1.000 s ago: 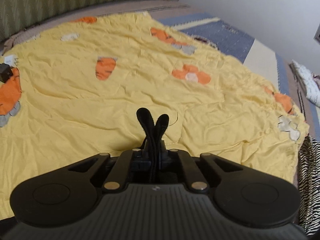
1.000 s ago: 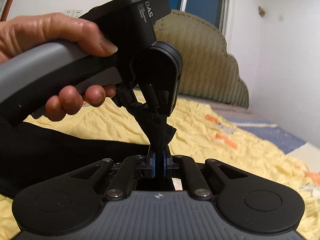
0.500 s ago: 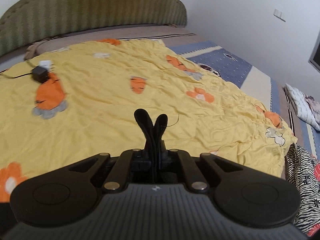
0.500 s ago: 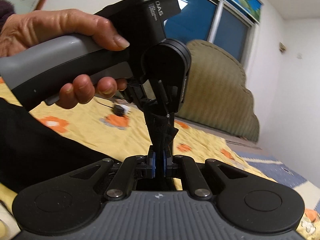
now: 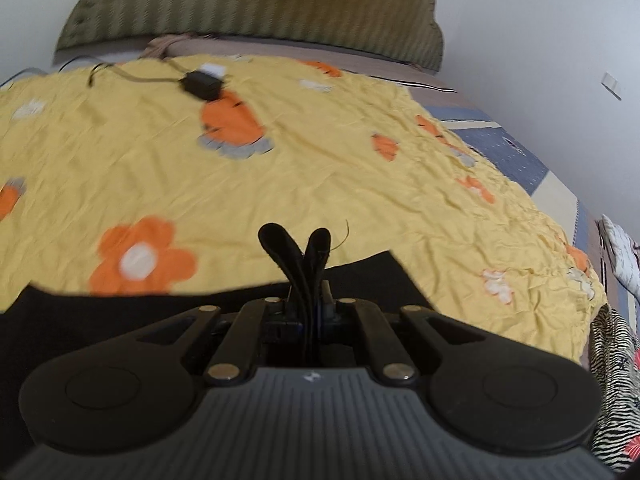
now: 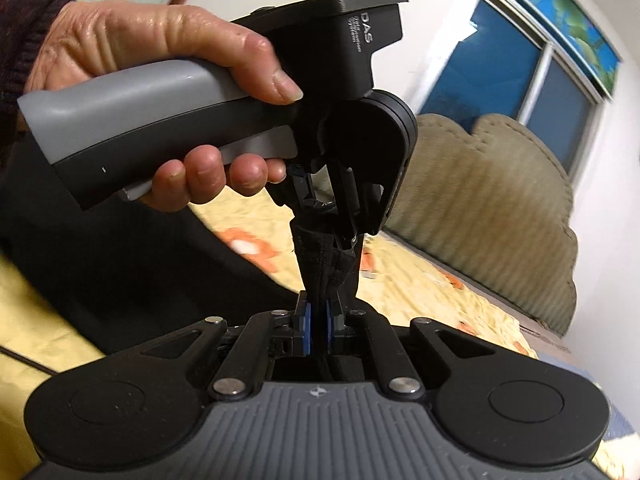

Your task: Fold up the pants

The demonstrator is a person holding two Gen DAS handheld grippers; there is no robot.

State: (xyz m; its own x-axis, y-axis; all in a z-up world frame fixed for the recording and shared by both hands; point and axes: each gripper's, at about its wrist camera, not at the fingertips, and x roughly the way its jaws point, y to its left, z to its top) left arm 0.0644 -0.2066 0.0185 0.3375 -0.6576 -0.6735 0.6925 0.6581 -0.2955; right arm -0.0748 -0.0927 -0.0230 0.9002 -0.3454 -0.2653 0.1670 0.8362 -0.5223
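Note:
The black pants [image 5: 368,280] trail over the yellow quilt just below my left gripper [image 5: 308,300], which is shut on a bunched edge of them; two dark folds [image 5: 280,248] stick up past its fingers. In the right wrist view my right gripper [image 6: 318,320] is shut on the same black edge between its blue pads [image 6: 306,326]. Directly ahead of it, a hand [image 6: 160,44] holds the left gripper [image 6: 340,232], pinching the cloth a short way above. The rest of the pants [image 6: 120,260] hangs down to the left.
A yellow quilt [image 5: 320,176] with orange flowers covers the bed. A black charger [image 5: 202,84] with its cable lies near the green headboard [image 5: 248,4]. Zebra-print fabric [image 5: 612,380] and a white cloth [image 5: 624,256] lie off the bed's right side. Behind the headboard is a window [image 6: 520,80].
Both grippers swept sideways across the bed, still shut on the pants edge. The pants' black cloth now shows spread below the left gripper, and the charger has come into the middle of its view.

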